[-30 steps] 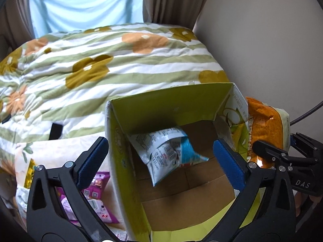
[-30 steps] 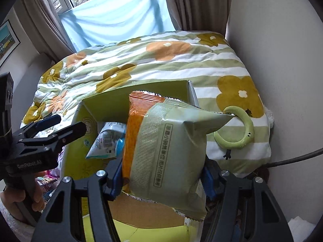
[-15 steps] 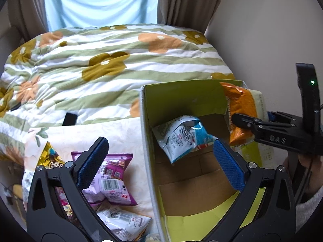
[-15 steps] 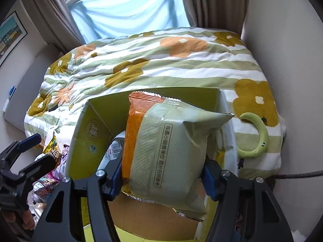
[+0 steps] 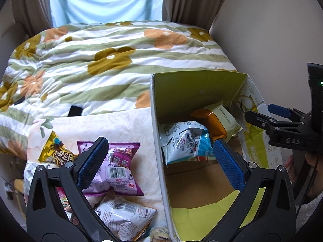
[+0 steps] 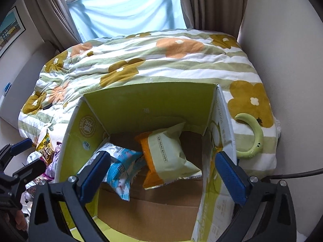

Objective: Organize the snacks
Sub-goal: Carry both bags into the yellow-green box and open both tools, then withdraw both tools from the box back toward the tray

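Snack packets, crinkly foil, lie on the bed beside the cardboard box [image 6: 145, 104]. Orange-and-cream pouch [image 6: 167, 153] rests inside it. Right claw [image 6: 161, 171] is opening, empty; left claw [image 5: 159, 161] gapes empty.

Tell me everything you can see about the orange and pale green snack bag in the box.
The orange and pale green snack bag is a puffy, sealed foil-like pouch, pale green on its printed face and orange along one side, with crimped ends. It lies tilted inside the cardboard box, leaning on the blue and white snack bag. Neither hand-held gripper touches it.
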`<action>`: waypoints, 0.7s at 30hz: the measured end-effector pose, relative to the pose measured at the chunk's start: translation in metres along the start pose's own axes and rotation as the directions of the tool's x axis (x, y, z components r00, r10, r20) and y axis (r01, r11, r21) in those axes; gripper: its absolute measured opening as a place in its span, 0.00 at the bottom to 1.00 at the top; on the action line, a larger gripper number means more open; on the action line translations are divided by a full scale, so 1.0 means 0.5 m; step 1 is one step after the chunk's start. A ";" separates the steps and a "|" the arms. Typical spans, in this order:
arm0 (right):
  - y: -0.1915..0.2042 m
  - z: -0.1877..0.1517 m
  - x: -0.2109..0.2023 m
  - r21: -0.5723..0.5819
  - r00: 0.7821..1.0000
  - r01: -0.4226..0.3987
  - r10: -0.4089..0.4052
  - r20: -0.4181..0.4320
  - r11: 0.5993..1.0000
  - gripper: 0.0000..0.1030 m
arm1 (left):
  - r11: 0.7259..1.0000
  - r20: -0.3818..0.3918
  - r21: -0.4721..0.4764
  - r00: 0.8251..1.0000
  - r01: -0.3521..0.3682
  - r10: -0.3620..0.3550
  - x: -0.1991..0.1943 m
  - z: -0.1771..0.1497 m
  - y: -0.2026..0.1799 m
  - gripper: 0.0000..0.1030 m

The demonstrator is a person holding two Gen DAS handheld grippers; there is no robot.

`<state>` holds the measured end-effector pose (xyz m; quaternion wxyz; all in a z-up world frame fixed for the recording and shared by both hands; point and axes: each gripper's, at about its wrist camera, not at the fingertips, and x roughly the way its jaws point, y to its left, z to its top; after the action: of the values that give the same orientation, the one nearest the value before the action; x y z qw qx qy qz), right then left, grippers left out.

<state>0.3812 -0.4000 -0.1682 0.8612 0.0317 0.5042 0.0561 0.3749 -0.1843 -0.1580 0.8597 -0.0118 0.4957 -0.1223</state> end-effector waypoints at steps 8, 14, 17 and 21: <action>0.022 -0.021 -0.118 -0.040 0.994 -0.014 0.018 0.107 0.999 1.00 | 1.000 0.073 0.009 0.997 -0.012 0.012 -0.096 -0.003 -0.013 0.99; 0.044 -0.036 -0.184 -0.064 0.982 -0.084 0.094 0.162 0.994 1.00 | 0.998 0.124 -0.032 0.991 -0.051 0.055 -0.186 -0.038 0.009 0.99; 0.056 -0.050 -0.207 -0.079 0.977 -0.111 0.123 0.177 0.991 1.00 | 0.995 0.131 -0.066 0.988 -0.070 0.078 -0.222 -0.064 0.036 0.99; 0.075 -0.078 -0.230 -0.072 0.970 -0.148 0.159 0.181 0.986 1.00 | 0.990 0.131 -0.099 0.984 -0.105 0.117 -0.270 -0.112 0.077 0.99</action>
<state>0.2890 -0.3778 -0.0839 0.8983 0.0508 0.4154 0.1340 0.2701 -0.1111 -0.0772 0.8958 -0.0318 0.4405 -0.0502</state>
